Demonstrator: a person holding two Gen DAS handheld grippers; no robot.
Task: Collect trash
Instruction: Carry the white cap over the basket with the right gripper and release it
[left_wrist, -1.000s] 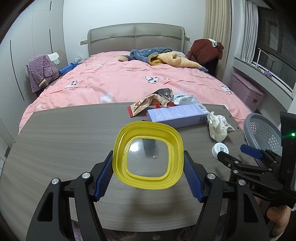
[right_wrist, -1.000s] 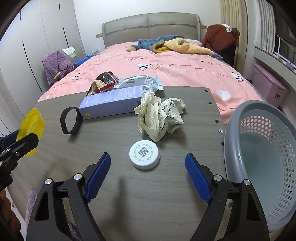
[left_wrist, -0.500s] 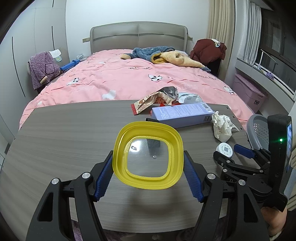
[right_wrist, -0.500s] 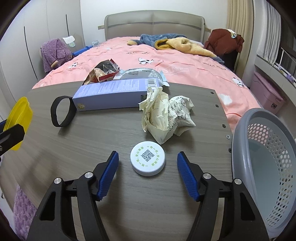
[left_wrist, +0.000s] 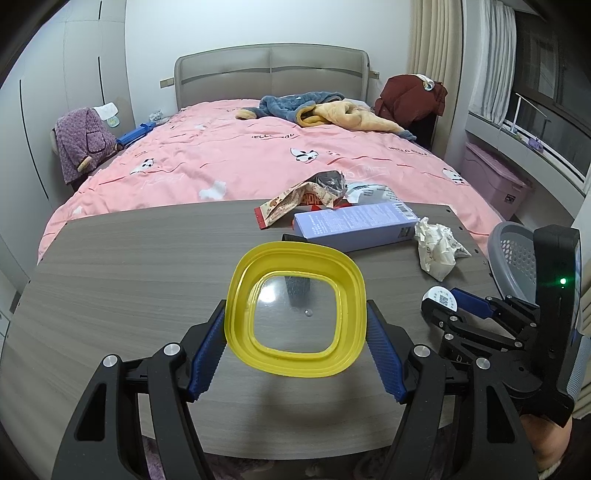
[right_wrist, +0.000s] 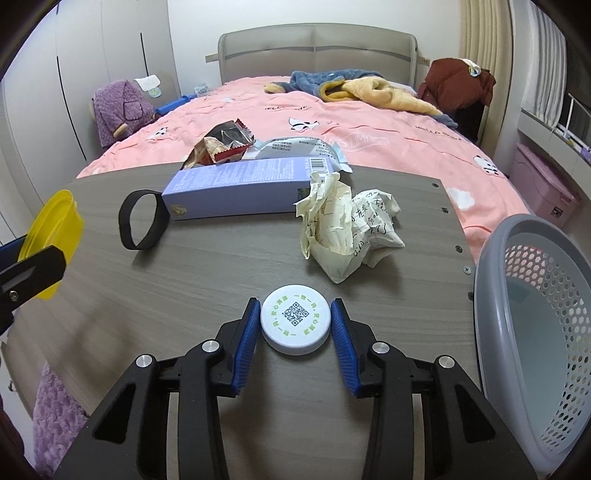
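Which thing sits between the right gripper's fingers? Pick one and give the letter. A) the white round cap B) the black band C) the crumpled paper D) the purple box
A: in the right wrist view the white round cap lies on the table between the closing blue pads of the right gripper.

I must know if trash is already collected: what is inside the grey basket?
The visible part of the grey basket shows only bare walls and floor. Its near rim hides the lower part.

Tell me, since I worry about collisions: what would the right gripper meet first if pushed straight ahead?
The right gripper, fingers closing around the round white plastic cap, would probably carry it into the crumpled cream paper ball; depth is uncertain.
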